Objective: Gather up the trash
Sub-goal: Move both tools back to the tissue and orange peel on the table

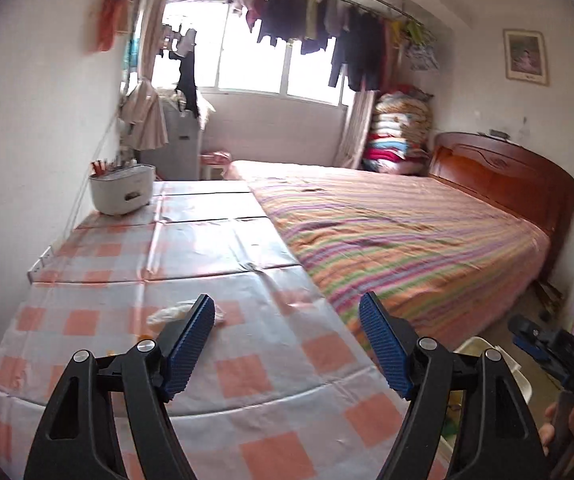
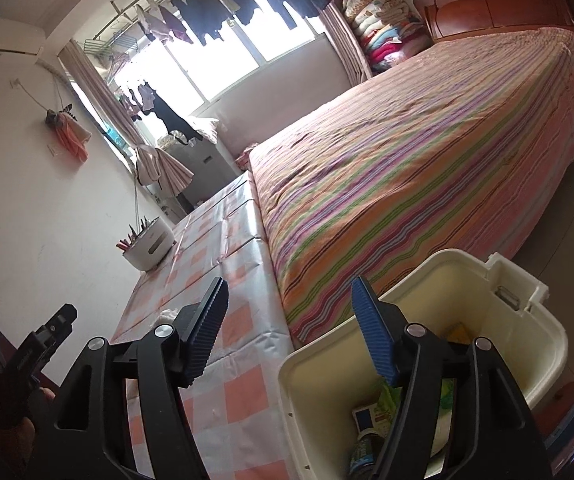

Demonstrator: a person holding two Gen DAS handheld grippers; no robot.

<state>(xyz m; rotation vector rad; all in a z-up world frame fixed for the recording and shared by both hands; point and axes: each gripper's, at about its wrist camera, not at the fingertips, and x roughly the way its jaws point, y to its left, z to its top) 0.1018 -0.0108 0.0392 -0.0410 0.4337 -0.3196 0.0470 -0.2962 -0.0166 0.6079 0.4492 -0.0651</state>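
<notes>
A crumpled white tissue (image 1: pixel 169 314) lies on the pink-checked tablecloth (image 1: pixel 247 376), just beyond my left gripper's left finger (image 1: pixel 191 344). My left gripper (image 1: pixel 287 298) hangs above the table, open, with nothing between its blue pads. The same tissue (image 2: pixel 169 314) shows small in the right wrist view. My right gripper (image 2: pixel 289 282) is open and empty, straddling the gap between the table and a cream plastic bin (image 2: pixel 459 292). The bin holds a blue-and-white packet (image 2: pixel 367 416), a can (image 2: pixel 361 452) and a green wrapper (image 2: pixel 391 396). Each gripper shows at the edge of the other's view.
A white pot with utensils (image 1: pixel 121 194) stands at the table's far left by the wall. A bed with a striped cover (image 1: pixel 407 232) runs along the table's right side, with a wooden headboard (image 1: pixel 503 172). Stacked quilts (image 1: pixel 401 132) and hanging laundry fill the window end.
</notes>
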